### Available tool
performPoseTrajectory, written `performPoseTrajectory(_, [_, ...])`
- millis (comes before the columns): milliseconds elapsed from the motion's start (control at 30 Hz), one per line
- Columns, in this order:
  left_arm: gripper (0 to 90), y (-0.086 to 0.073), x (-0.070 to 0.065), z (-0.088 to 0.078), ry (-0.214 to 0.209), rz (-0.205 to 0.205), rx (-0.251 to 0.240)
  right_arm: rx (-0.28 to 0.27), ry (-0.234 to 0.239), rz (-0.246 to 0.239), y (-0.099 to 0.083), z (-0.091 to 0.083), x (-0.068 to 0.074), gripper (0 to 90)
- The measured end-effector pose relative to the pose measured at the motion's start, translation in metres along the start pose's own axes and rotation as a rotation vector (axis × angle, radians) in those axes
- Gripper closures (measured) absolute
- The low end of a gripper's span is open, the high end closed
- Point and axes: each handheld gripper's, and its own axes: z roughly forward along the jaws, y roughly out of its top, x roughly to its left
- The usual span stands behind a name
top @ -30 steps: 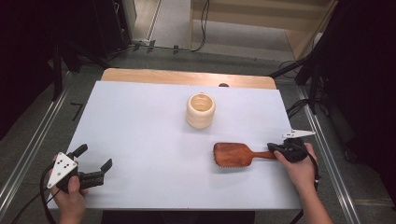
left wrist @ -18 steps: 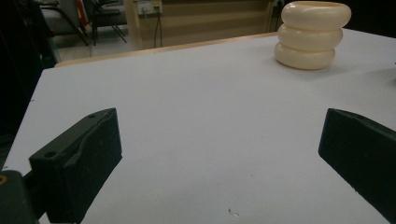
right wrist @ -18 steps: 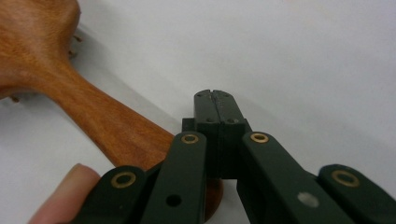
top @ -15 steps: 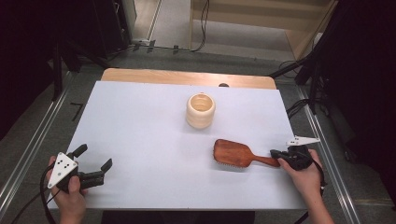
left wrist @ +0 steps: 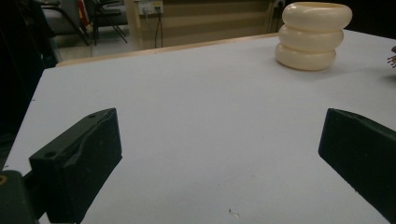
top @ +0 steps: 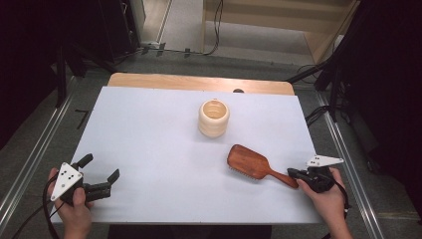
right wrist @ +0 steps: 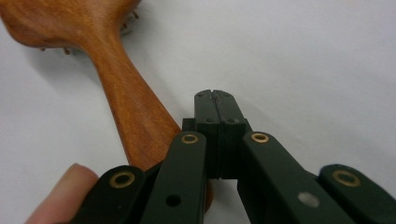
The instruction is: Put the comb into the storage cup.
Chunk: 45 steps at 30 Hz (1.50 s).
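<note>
The brush point(top: 254, 164) lies on the white table point(top: 149, 129) near the right part of the front edge, bristles down. Its wide head points toward the middle of the table, and its handle runs toward the front right corner. The right gripper point(top: 297, 174) is at the end of this handle, close to the right edge. In the right gripper view its jaws are pressed together with nothing between them, and the brush handle point(right wrist: 130, 112) passes beside the left jaw and goes under it, not between the two. A fingertip point(right wrist: 60, 196) shows at the lower left of this view, next to the handle.

The left gripper point(top: 102, 171) rests near the front left corner, held by the left hand point(top: 74, 209). Its jaws are spread wide, with only bare table between them.

A cream cup point(top: 214, 118) made of three stacked rings stands upright behind the brush head, toward the back edge, well apart from both grippers.
</note>
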Motion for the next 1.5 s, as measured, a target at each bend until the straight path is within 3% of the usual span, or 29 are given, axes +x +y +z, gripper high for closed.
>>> performPoseTrajectory(367, [0.0,0.000,0.000,0.000,-0.003,0.003,0.007,0.017,0.020,-0.028,-0.004,-0.006,0.016,85.8])
performPoseTrajectory(467, [0.0,0.000,0.000,0.000,-0.003,0.002,0.006,-0.007,-0.022,-0.040,-0.002,-0.010,0.018,70.6])
performPoseTrajectory(533, [0.0,0.000,0.000,0.000,-0.003,0.001,0.006,-0.030,-0.042,-0.018,0.001,-0.014,0.018,58.4])
performPoseTrajectory(567, [0.0,0.000,0.000,0.000,-0.003,0.001,0.006,-0.030,-0.042,-0.018,0.001,-0.014,0.018,58.4])
performPoseTrajectory(600, [0.0,0.000,0.000,0.000,-0.004,0.004,0.007,-0.047,-0.029,-0.009,0.005,-0.018,0.017,48.0])
performPoseTrajectory(633, [0.0,0.000,0.000,0.000,-0.003,0.002,0.005,-0.047,-0.029,-0.009,0.005,-0.018,0.017,48.0])
performPoseTrajectory(700, [0.0,0.000,0.000,0.000,-0.003,0.004,0.007,-0.058,-0.001,-0.025,0.010,-0.020,0.017,36.4])
performPoseTrajectory(733, [0.0,0.000,0.000,0.000,-0.003,0.004,0.007,-0.053,0.024,-0.058,0.015,-0.021,0.019,21.5])
performPoseTrajectory(767, [0.0,0.000,0.000,0.000,-0.004,0.004,0.007,-0.053,0.024,-0.058,0.015,-0.021,0.019,21.5])
performPoseTrajectory(800, [0.0,0.000,0.000,0.000,-0.004,0.004,0.007,-0.034,0.042,-0.093,0.021,-0.019,0.024,0.0])
performPoseTrajectory(967, [0.0,0.000,0.000,0.000,-0.004,0.003,0.007,0.014,0.039,-0.124,0.032,-0.014,0.032,0.0])
performPoseTrajectory(1067, [0.0,0.000,0.000,0.000,-0.005,0.002,0.005,0.045,0.072,-0.161,0.039,-0.009,0.037,0.0])
performPoseTrajectory(1300, [0.0,0.000,0.000,0.000,-0.005,0.004,0.007,0.102,0.067,-0.198,0.044,0.003,0.041,0.8])
performPoseTrajectory(1500, [0.0,0.000,0.000,0.000,-0.006,0.002,0.005,0.153,0.083,-0.196,0.047,0.018,0.047,12.1])
